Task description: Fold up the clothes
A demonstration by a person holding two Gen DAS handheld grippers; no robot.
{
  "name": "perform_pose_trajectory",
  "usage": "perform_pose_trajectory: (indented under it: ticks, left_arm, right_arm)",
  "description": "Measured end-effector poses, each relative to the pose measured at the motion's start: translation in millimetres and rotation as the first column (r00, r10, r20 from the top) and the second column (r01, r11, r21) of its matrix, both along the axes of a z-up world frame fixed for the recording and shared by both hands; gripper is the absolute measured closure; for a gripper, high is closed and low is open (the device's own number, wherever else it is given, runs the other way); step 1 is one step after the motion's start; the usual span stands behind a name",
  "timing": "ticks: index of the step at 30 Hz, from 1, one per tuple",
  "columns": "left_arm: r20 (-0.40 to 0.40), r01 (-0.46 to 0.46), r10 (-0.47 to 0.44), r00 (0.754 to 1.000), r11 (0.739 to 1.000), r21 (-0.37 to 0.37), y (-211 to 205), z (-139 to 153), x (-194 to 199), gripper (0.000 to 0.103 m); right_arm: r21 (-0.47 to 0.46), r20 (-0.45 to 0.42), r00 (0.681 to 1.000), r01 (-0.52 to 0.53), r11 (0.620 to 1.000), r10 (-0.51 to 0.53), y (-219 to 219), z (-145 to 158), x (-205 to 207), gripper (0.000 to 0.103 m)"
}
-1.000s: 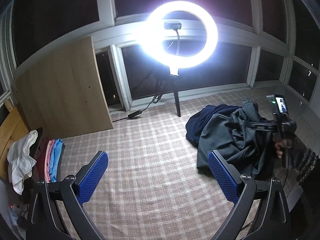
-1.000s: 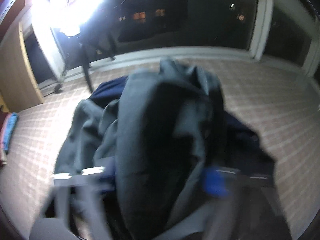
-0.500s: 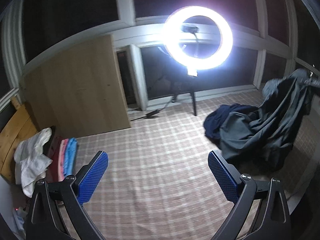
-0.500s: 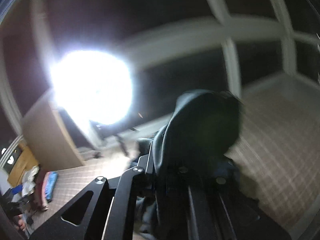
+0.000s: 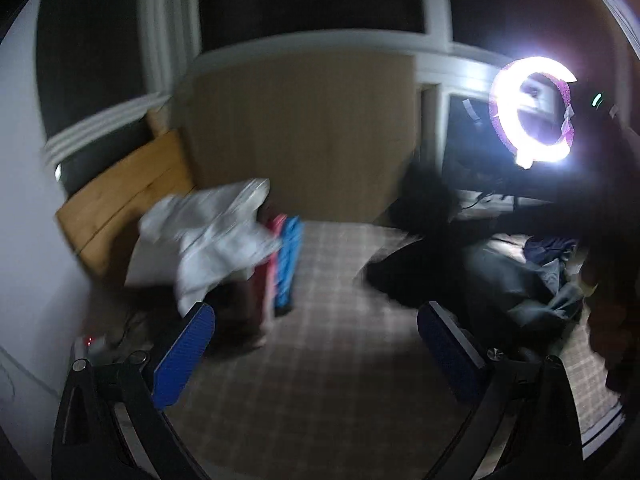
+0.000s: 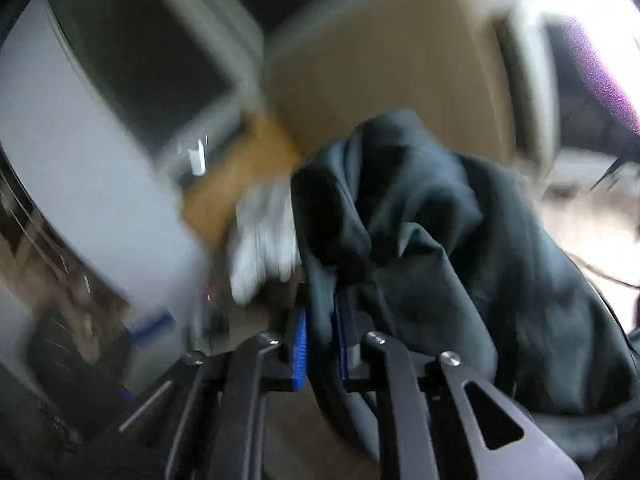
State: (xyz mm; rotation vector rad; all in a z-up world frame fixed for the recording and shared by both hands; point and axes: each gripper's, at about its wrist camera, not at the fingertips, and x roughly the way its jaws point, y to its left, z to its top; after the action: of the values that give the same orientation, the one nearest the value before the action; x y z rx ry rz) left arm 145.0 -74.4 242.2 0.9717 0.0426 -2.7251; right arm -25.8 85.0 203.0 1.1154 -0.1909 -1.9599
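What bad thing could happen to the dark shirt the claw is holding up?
The right claw pinches only a small bunch of the dark shirt, so the fabric might slip out while it swings. The rest of it hangs loose and bunched, so it may land crumpled and be hard to fold. The left claw is open and empty, so nothing helps hold it. The ring lamp stands close and a swinging shirt could knock it.

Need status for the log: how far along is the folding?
Done: folded stack stands by the white cloth. In hand: right claw shut on the dark garment, not yet laid flat; left claw open, empty. Left: spreading and folding it, plus the dark heap.
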Motion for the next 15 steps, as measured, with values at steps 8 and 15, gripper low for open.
perform_pose_trajectory:
  ticks: [8, 15]
  left_arm:
    - [0.138, 0.096, -0.102, 0.985, 0.994, 0.051, 14, -58, -37, 0.001]
    - [0.261, 0.092, -0.120, 0.958, 0.989, 0.117, 25, -119, -78, 0.001]
  right_arm:
    - [0.155, -0.078, 0.969, 0.246, 0.957, -0.237, 125, -40, -9, 0.041]
    - [0.394, -0.018, 0.703, 0.659, 0.641, -0.711, 324, -121, -61, 0.042]
